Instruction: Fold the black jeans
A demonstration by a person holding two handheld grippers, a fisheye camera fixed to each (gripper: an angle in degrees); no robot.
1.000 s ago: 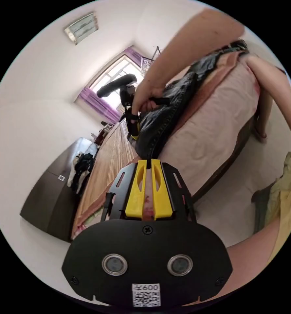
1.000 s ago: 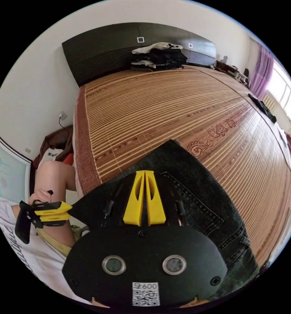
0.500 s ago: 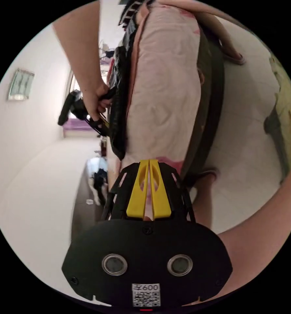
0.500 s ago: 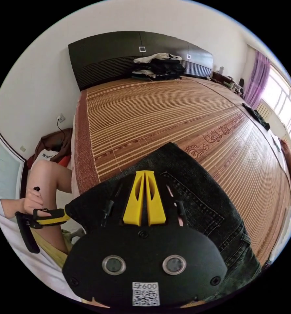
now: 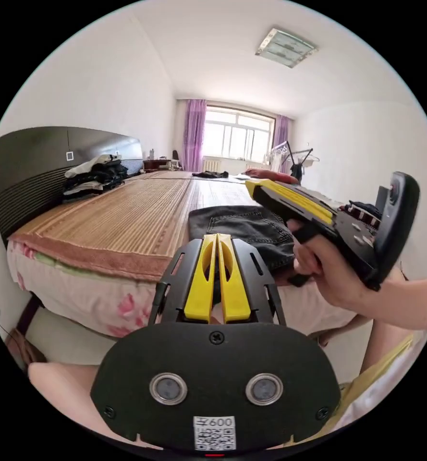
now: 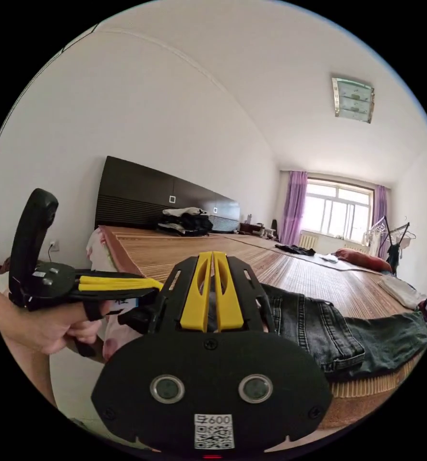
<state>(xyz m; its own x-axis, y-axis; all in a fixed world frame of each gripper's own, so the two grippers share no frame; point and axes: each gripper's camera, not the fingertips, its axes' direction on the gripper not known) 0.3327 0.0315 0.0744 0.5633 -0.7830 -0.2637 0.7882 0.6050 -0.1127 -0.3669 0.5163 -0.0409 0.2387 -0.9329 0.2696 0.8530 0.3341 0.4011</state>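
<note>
Both tongs (image 5: 217, 238) (image 6: 212, 256), jaws together and empty, hover off the jeans (image 6: 319, 321); next, grip the hem squarely.

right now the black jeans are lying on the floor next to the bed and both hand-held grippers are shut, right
Not the floor: the black jeans lie on the bed's bamboo mat, as the right gripper view shows. The left hand-held gripper and right hand-held gripper are indeed shut.

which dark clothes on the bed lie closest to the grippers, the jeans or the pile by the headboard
The black denim jeans, spread flat at the bed's near edge beside both grippers; the dark clothes pile sits far back against the headboard.
</note>
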